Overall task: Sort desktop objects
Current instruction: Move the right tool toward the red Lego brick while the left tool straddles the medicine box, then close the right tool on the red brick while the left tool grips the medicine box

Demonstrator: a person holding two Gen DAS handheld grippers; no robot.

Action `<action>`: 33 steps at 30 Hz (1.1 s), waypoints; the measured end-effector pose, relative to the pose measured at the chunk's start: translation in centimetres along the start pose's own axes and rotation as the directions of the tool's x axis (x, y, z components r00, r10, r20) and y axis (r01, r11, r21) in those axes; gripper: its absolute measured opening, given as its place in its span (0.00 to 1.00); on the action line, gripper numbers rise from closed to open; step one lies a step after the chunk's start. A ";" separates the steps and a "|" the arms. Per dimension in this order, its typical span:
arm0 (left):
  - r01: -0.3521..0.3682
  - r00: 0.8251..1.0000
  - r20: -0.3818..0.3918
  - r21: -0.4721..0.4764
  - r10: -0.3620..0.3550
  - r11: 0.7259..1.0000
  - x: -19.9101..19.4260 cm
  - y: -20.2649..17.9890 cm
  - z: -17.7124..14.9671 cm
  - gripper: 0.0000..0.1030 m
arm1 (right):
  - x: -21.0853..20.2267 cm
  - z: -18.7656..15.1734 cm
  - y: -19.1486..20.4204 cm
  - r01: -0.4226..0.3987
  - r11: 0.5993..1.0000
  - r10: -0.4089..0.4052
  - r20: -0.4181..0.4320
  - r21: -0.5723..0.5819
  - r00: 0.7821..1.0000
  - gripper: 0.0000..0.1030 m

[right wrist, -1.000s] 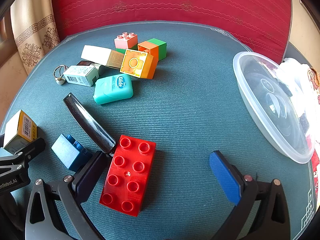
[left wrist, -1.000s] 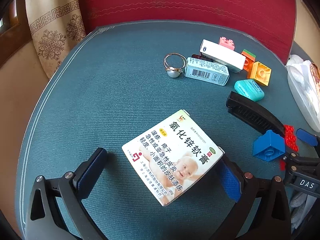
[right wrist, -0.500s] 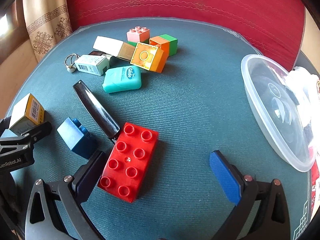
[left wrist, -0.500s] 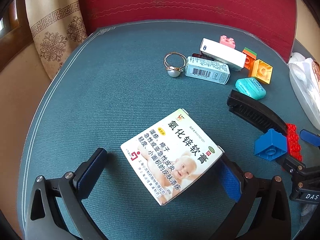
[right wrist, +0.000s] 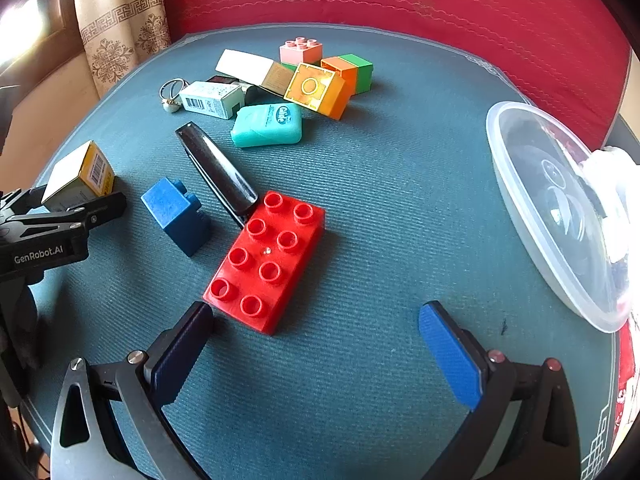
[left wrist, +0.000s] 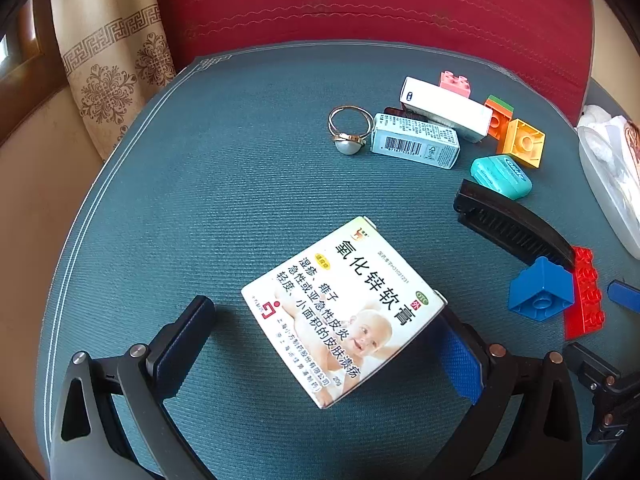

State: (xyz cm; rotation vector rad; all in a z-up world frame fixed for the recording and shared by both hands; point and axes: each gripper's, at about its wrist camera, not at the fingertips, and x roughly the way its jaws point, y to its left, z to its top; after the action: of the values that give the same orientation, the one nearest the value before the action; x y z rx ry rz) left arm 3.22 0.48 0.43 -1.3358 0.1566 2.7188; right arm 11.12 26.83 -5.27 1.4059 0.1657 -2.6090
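Cloth below, plastic and card on top.

The mat was a ribbed teal weave, matt and slightly rough; behind it lay red quilted cloth and a patterned beige curtain. The red brick was glossy moulded plastic, the blue brick duller. The ointment box was smooth printed card with a slight sheen. The comb was shiny black plastic, the ring polished metal with a pearly bead. The lid was clear, thin plastic. The finger pads were textured blue rubber on matt black frames.
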 end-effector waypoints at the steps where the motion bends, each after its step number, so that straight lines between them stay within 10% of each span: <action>1: 0.003 1.000 -0.002 -0.002 -0.003 1.000 0.1 0.1 0.1 1.00 | -0.1 -0.1 0.0 -0.006 1.000 0.006 0.002 -0.003 1.000 1.00; 26: 0.075 0.997 0.032 -0.080 -0.072 0.994 -1.8 1.5 -0.5 1.00 | -3.2 2.9 -1.2 -0.196 0.979 0.189 0.118 0.052 0.975 1.00; 33: 0.081 0.997 0.027 -0.069 -0.079 0.994 -1.3 1.6 -0.1 1.00 | -2.6 3.6 -0.6 -0.152 0.988 0.149 0.094 0.031 0.984 0.76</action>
State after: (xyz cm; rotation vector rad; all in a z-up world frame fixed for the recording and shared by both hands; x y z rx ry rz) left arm 3.86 -1.16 1.49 -1.2970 0.0048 2.6956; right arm 9.43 26.98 -1.12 1.2550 -0.0025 -2.5576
